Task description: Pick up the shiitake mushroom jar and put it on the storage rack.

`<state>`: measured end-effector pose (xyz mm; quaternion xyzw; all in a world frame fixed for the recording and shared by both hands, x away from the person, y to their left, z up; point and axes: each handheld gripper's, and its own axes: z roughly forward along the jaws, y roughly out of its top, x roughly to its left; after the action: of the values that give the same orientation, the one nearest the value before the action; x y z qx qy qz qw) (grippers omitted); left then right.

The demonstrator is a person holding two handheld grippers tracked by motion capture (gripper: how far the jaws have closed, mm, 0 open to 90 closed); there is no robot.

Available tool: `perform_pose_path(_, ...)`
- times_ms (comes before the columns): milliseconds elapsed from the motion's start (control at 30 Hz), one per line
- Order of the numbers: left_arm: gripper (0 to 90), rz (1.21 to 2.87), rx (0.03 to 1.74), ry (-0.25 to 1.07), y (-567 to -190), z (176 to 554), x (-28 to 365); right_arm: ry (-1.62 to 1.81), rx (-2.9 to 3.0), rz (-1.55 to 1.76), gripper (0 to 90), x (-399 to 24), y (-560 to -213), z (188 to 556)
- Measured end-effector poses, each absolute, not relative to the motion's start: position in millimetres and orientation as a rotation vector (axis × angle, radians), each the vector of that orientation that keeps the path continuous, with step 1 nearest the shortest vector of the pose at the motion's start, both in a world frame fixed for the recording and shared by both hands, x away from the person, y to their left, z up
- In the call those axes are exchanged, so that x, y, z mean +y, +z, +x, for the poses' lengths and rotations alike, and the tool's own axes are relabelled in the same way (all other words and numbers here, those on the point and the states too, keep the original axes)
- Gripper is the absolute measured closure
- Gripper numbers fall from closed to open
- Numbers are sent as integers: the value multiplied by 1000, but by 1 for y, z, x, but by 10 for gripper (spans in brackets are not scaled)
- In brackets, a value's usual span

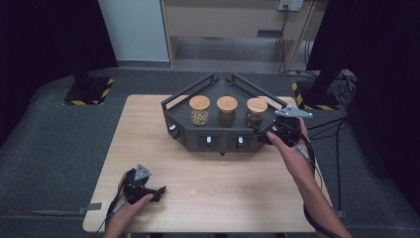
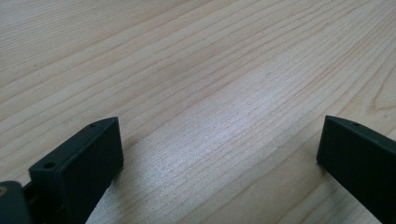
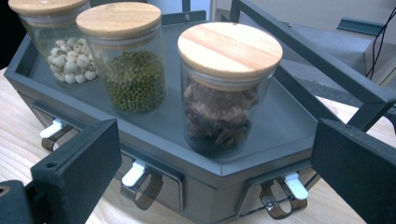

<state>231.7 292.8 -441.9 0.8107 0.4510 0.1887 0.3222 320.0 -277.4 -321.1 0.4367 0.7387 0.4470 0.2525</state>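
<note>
Right gripper lines up on the nearest jar in the rack

Near to far from the dark rack (image 3: 299, 121): the left gripper (image 1: 148, 191) rests wide open and empty on the desk (image 2: 210, 93); the right gripper (image 3: 215, 172), jaws spread wide and holding nothing, hovers just before the rack's front edge, facing the brown-filled jar (image 3: 226, 98). Glass looks rigid, slick and breakable, so grasp the body below the wooden lid (image 3: 229, 49).

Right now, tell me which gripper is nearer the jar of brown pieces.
Right. The right gripper hovers open just in front of that jar on the rack; the left gripper rests far off on the table's near-left corner.
</note>
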Motion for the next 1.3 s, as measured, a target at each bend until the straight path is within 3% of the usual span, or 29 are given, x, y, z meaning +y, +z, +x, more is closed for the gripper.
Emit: perform_pose_path(1300,0,2128,1184,496,-442,232,293,1183,2093,1200,21,-277,-356,298)
